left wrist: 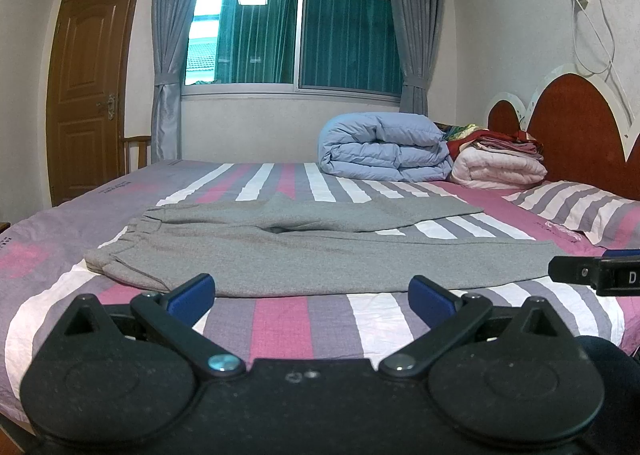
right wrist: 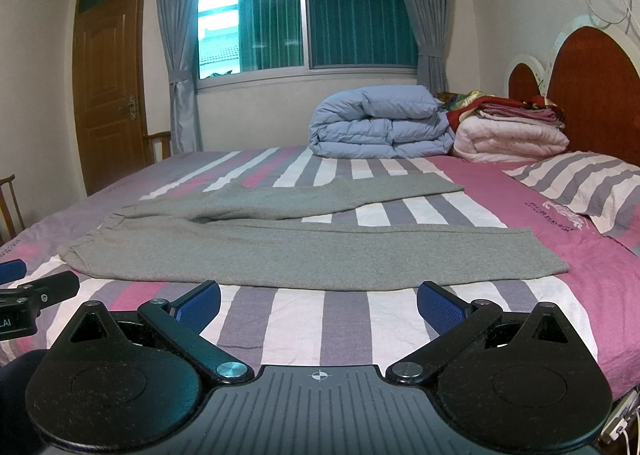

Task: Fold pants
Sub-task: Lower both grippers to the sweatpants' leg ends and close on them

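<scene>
A white "D" is showing on the right gripper (left wrist: 600, 273) at the left view's right edge — "AI" on the left gripper (right wrist: 24, 305) at the right view's left edge; the pillow (right wrist: 580, 191) print is staying unreadable.

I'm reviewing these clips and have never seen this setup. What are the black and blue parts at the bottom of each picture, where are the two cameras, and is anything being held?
Each picture comes from a fisheye camera mounted on a handheld two-finger tool, looking forward along its fingers; a person carries one in each hand. The black arms with blue pads at the bottom are that tool itself: the left tool in the left wrist view, the right tool in the right wrist view. Both stand wide open and hold nothing. Ahead, grey pants lie spread flat on a striped bed, legs apart, not yet folded. Farther back sit a folded blue duvet, stacked blankets and a pillow.
</scene>
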`<state>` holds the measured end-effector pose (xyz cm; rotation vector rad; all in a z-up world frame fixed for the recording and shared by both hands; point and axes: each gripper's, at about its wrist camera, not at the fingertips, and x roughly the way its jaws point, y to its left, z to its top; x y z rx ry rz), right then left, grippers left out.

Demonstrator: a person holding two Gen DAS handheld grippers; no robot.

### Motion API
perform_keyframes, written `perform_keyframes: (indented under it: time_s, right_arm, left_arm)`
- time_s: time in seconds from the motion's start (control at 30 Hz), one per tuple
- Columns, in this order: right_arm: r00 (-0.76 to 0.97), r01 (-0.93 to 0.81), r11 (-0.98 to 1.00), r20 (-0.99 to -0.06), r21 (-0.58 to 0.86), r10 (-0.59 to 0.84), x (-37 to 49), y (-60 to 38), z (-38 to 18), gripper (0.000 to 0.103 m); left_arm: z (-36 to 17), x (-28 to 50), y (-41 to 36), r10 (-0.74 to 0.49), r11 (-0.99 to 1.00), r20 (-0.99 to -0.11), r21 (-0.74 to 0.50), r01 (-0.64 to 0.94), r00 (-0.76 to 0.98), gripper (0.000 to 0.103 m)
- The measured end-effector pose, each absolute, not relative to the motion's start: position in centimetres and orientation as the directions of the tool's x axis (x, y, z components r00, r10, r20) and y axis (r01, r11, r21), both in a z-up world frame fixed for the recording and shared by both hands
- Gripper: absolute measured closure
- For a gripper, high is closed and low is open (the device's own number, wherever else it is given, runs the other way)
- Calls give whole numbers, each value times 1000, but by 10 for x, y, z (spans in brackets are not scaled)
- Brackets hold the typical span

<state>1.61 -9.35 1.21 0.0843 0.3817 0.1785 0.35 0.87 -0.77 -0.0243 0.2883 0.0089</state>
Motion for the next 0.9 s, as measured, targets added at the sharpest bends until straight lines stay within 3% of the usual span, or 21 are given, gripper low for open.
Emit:
perform_keyframes:
  time_s: [0.3,0.53,0.73,0.77,0.83,0.9]
  right_arm:
    - [912,-159,980,-361,121,193,16,-93,12,0]
    - [862,-229,920,-373,318,344,37,-124,13,0]
    - [925,-267,954,-242,133,293,75,-129,54,0]
    - [903,-316,942,-271,109,334,93,-127,55,0]
    - [802,-410,903,-422,128,423,140,-121,56,0]
    - [769,-425,884,-436,198,467,176,-123,60,0]
  left_arm:
    - [-8,4,12,10,999,-291,-33,-21,957,6]
    - [-1,12,34,-21,997,-353,-77,-7,935,6]
    - [19,56,94,43,998,-351,-32,-58,935,6]
    - [22,69,107,38,998,-364,-28,-52,930,9]
    - [26,96,139,46,998,-383,-23,-60,923,15]
    - [29,123,169,83,996,-390,5,-88,917,17]
